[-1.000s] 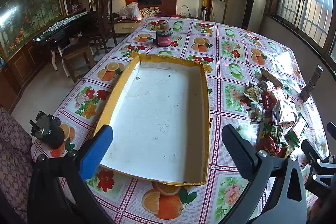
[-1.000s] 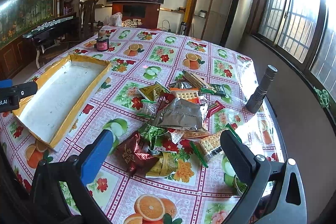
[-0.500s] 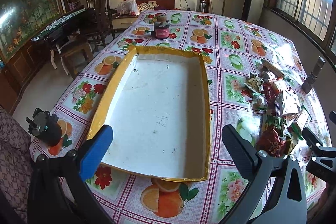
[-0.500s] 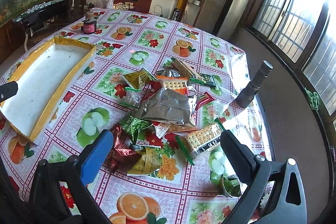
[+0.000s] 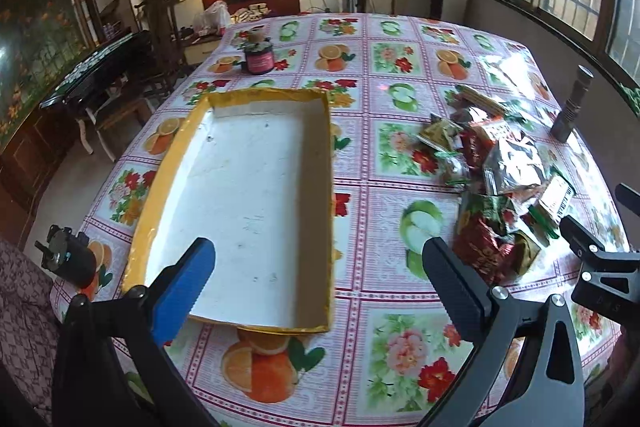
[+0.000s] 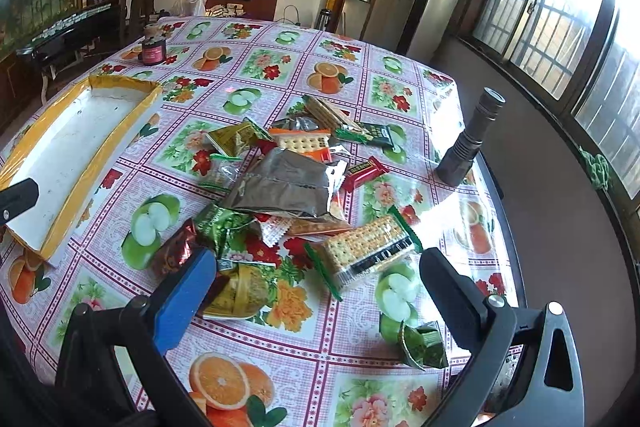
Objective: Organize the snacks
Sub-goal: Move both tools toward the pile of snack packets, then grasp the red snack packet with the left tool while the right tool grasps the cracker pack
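A shallow yellow-rimmed tray (image 5: 158,187) with a bare white floor lies on the fruit-print tablecloth; it also shows at the left of the right wrist view as the tray (image 6: 116,131). To its right sits a heap of snack packets (image 5: 500,183), seen closer as the snack packets (image 6: 288,187): a silver foil bag (image 6: 284,187), a cracker pack (image 6: 368,251), green and red wrappers. My left gripper (image 5: 316,279) hovers open over the tray's near end. My right gripper (image 6: 316,287) hangs open just above the near edge of the heap, holding nothing.
A grey flashlight (image 6: 468,143) stands upright near the table's right edge. A dark jar with a pink label (image 5: 259,58) stands at the far side. A black device (image 5: 68,259) rests at the near left corner. A small green packet (image 6: 424,343) lies apart from the heap.
Both grippers have drifted forward and to the right. The right gripper has come down closer to the snack heap. Nothing was grasped, and both stay open.
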Demonstrator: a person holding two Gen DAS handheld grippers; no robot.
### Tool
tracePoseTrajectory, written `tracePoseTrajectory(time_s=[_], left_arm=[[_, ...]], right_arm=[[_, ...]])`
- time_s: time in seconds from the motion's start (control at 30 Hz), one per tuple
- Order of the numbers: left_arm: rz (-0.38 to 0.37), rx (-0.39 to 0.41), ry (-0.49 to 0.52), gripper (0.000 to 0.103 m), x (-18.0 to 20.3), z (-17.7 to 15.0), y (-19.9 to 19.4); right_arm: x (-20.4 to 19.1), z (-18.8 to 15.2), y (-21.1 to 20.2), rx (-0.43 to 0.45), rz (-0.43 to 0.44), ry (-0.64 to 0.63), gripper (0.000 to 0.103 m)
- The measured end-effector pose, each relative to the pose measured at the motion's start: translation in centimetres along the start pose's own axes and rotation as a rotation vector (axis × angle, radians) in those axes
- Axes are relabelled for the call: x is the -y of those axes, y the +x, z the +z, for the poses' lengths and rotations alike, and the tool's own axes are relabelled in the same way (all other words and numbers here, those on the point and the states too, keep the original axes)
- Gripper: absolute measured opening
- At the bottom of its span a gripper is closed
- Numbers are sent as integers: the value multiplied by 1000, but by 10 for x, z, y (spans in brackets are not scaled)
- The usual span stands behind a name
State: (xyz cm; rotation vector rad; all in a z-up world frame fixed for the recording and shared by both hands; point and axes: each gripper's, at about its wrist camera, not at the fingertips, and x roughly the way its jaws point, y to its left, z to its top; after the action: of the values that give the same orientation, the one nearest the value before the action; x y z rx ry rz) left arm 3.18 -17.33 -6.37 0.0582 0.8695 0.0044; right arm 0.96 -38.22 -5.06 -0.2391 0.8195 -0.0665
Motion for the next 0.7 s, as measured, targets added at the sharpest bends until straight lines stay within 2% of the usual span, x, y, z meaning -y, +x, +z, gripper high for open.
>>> tracePoseTrajectory(time_s=[0.1, 0.23, 0.27, 0.47, 0.7], left_arm=[[-28, -14, 26, 103, 13, -1, 1], [-112, -40, 71, 103, 32, -2, 7], [-128, -48, 90, 103, 38, -3, 9], [-149, -97, 150, 103, 68, -6, 23], [-139, -134, 175, 103, 83, -6, 35]], right_arm=[[10, -4, 0, 1, 27, 23, 102], [35, -13, -1, 22, 181, 104, 102], [41, -17, 0, 23, 188, 117, 102], [61, -28, 8, -11, 178, 151, 101], [61, -26, 7, 9, 141, 135, 101]])
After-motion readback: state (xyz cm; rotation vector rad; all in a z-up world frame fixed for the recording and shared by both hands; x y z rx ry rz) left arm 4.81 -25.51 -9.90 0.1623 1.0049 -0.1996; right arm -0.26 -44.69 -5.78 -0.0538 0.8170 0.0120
